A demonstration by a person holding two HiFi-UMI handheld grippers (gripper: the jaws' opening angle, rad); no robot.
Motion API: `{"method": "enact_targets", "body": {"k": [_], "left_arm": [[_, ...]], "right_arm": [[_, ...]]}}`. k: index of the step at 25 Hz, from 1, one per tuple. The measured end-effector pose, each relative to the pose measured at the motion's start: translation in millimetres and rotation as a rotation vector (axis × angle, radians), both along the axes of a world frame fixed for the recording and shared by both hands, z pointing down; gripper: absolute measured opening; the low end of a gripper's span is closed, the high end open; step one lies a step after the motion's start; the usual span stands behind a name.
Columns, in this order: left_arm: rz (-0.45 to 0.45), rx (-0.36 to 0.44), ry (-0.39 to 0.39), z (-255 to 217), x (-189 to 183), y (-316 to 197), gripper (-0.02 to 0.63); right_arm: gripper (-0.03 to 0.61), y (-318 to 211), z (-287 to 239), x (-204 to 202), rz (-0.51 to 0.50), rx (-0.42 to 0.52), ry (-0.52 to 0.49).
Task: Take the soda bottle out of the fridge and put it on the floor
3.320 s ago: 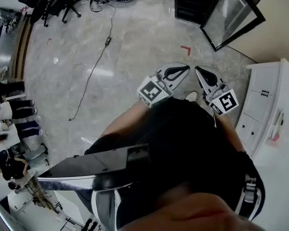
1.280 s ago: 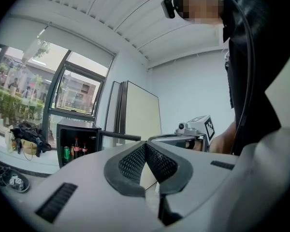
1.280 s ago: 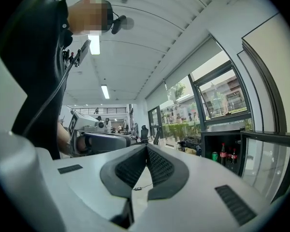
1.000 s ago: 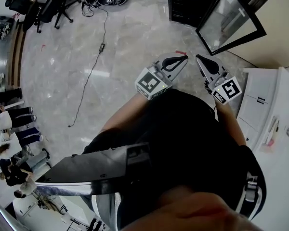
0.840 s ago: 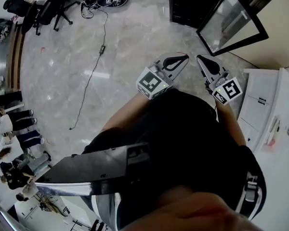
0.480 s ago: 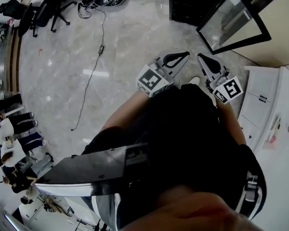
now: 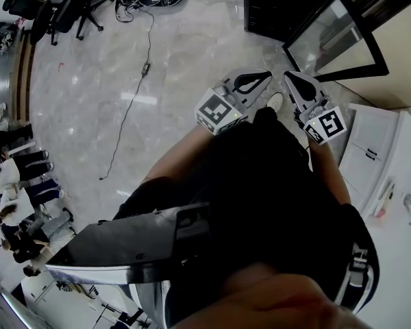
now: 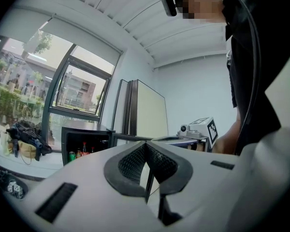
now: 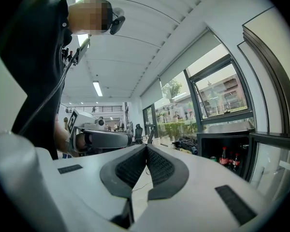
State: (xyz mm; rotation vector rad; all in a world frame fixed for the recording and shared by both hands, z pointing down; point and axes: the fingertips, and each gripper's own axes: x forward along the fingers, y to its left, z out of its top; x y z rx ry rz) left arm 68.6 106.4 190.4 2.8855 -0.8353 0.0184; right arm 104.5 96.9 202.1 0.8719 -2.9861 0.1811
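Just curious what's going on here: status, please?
Left gripper shut, empty. Right gripper shut, empty. Red-capped dark soda bottle stands inside open black mini fridge. Nothing seen blocking the way.

L hand-held gripper (image 7: pixel 264 76) & R hand-held gripper (image 7: pixel 290 81) both shut, empty, side by side, pointing fwd.

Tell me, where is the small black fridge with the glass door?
The small black fridge stands at the head view's top right, on the grey marble floor, with its glass door swung open on its right.
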Motion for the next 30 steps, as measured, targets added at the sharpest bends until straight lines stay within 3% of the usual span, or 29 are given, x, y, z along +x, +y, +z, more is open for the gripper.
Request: {"method": "enact_targets", "body": {"k": [6, 12, 23, 30], "left_arm": [[-0.037, -0.016, -0.026, 0, 29, -54, -0.002], [-0.094, -0.018, -0.035, -5, 56, -105, -0.002], [-0.160, -0.045, -0.083, 5, 82, -147, -0.002], [-0.150, -0.037, -0.100, 13, 72, -183, -0.002]], "right_arm": [[0.012, -49, -4, 15, -0.077, 0.071, 0.042], [0.012, -96, -10, 36, -0.112, 0.092, -0.005], [0.012, -148, -2, 69, -0.143, 0.045, -0.023], [0.012, -193, 11, 64, -0.071, 0.009, -0.034]]}}
